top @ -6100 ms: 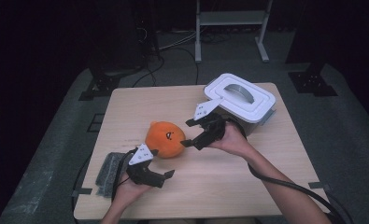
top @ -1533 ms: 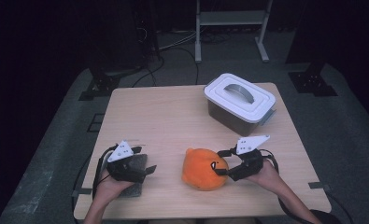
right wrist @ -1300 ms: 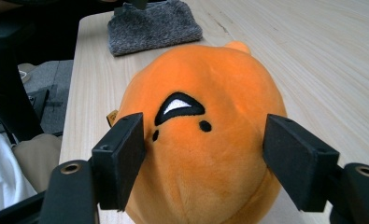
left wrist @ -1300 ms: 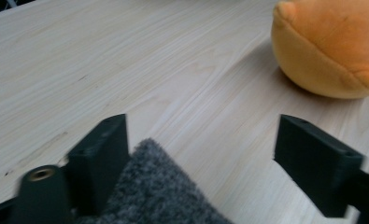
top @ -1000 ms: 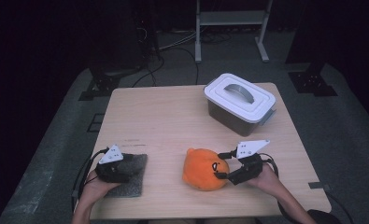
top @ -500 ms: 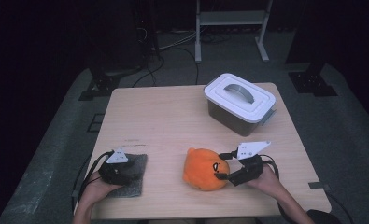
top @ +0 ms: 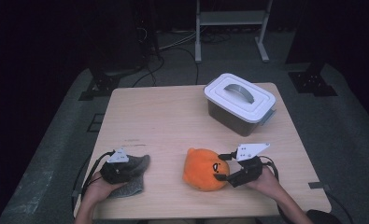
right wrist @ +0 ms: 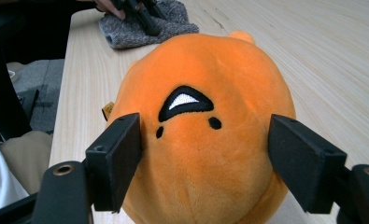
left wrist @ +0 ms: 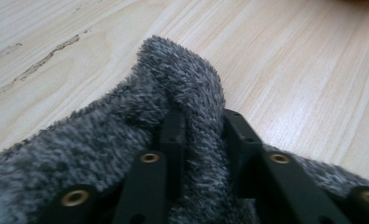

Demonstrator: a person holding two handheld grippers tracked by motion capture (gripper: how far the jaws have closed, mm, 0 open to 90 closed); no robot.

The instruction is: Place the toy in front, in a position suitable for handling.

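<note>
Two tongs are at work on the worktop [top: 173, 116]. In the lower left of the high view we see the left tongs [top: 126, 169] on the grey cloth [top: 131, 179]; its own view shows a raised fold of that cloth [left wrist: 196, 140] pinched between the two black jaws, which have just been closing and now stand narrow with the fleece pressed between them. In the lower middle of the high view the orange plush toy [top: 203, 169] lies on the worktop, the right tongs [top: 223, 169] at its right side. The right gripper view shows those jaws wide — one pad at each flank of the toy [right wrist: 205, 135], touching or nearly so; we cannot tell whether they press. A lidded white box [top: 240, 100] sits at the upper right, well apart.
</note>
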